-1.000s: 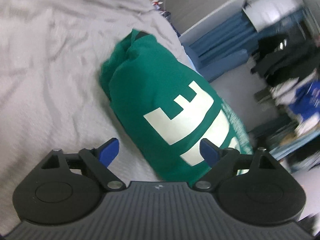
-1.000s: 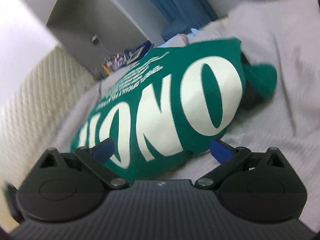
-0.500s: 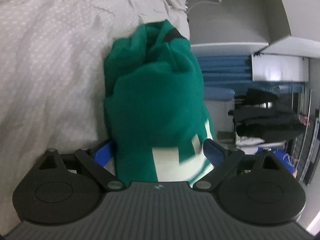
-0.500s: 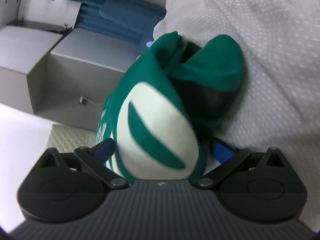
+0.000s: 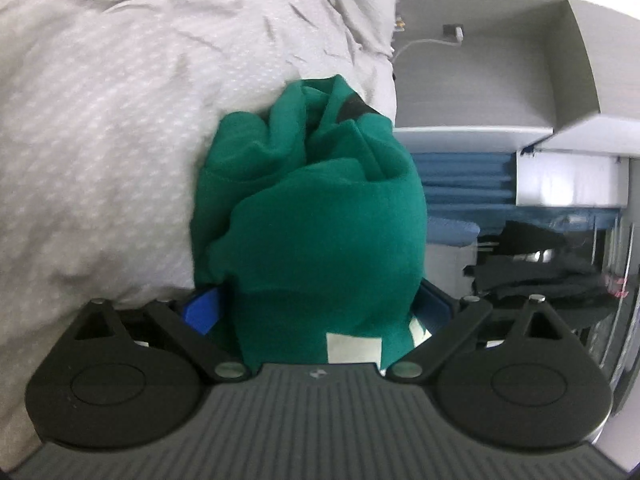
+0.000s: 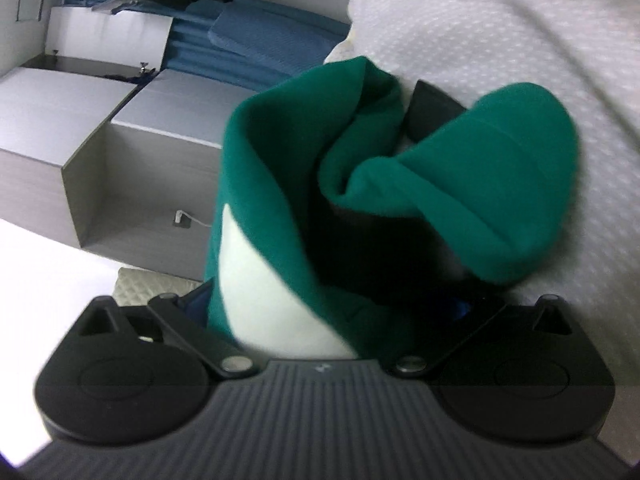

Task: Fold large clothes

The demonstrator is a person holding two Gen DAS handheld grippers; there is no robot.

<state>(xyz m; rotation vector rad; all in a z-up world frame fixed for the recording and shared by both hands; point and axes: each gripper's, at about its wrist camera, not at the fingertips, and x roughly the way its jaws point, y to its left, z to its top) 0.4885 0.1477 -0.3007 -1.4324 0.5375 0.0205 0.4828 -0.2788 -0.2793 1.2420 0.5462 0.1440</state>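
A folded green sweatshirt (image 5: 320,232) with white lettering lies on the pale grey bed cover (image 5: 100,120). My left gripper (image 5: 318,312) is open and straddles one end of the bundle; its blue left pad (image 5: 200,312) sits against the cloth, and the right pad is mostly hidden. In the right wrist view, the sweatshirt's (image 6: 272,184) other end shows loose folds and a rolled sleeve cuff (image 6: 500,184). My right gripper (image 6: 330,304) is also open with the cloth deep between its fingers, and its right pad sits in shadow.
The bed cover (image 6: 500,20) is rumpled around the bundle. Beyond the bed edge are an open grey shelf unit (image 5: 500,80), stacked blue fabric (image 5: 460,184) and dark clothes (image 5: 540,264). Grey cabinets (image 6: 80,120) and blue bedding (image 6: 260,48) show in the right wrist view.
Both grippers have swung round and pushed in onto opposite ends of the folded sweatshirt, which now fills the gap between each pair of fingers. Finger spacing looks unchanged.
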